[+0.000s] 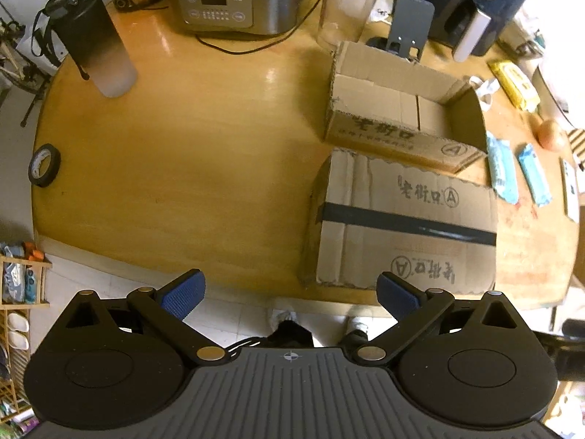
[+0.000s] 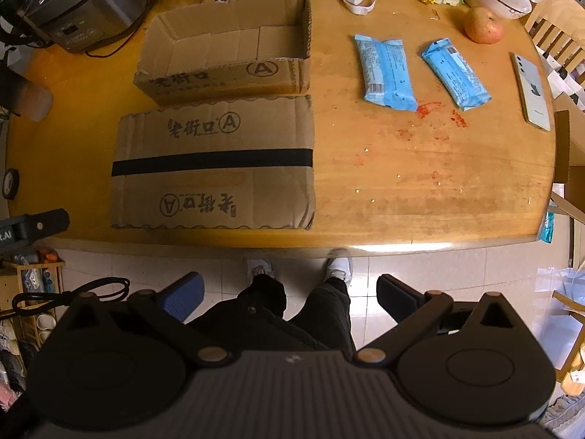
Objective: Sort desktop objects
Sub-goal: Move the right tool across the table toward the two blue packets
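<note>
Two light-blue plastic snack packets lie flat on your round wooden table [image 2: 420, 183], the left packet [image 2: 387, 72] near the right packet [image 2: 455, 74] but apart from it, both to the right of the cardboard. Beside them stands an open-topped shallow cardboard tray [image 2: 226, 55], and just in front of it an upturned cardboard box with a black tape stripe [image 2: 215, 162]. A reddish apple [image 2: 483, 25] and a pale slim phone [image 2: 532, 91] rest farther right. Your left gripper [image 1: 290, 291] hangs over the table's near edge with jaws spread wide and nothing between them; your right gripper [image 2: 289, 292] hovers over the floor, short of the table, likewise wide apart and holding nothing. A roll of black tape [image 1: 44, 164] sits at the far left edge.
</note>
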Tool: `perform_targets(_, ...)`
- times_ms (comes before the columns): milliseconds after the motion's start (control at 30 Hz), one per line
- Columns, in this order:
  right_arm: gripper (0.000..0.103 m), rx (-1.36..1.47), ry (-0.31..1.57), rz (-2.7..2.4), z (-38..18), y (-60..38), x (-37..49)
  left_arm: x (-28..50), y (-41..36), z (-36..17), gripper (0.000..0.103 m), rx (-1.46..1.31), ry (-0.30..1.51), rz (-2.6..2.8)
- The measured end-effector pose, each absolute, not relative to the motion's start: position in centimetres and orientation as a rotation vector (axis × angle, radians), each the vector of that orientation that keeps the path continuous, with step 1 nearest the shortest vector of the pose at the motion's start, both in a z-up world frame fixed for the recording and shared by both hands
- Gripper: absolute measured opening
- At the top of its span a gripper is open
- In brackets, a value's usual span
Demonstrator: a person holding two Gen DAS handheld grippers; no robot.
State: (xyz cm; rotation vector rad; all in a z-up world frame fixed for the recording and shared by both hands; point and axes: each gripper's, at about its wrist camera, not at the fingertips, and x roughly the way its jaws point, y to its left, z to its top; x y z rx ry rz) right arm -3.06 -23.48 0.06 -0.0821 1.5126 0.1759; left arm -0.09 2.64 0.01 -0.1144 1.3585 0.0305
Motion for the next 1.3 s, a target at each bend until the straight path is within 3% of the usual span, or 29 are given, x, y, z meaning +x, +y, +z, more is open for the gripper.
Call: perform_targets(1300, 0.103, -0.106, 1.481, 0.226, -0.2, -32.3, 2.2, 1.1, -6.7, -0.9, 0.103, -0.045, 1.441, 0.081)
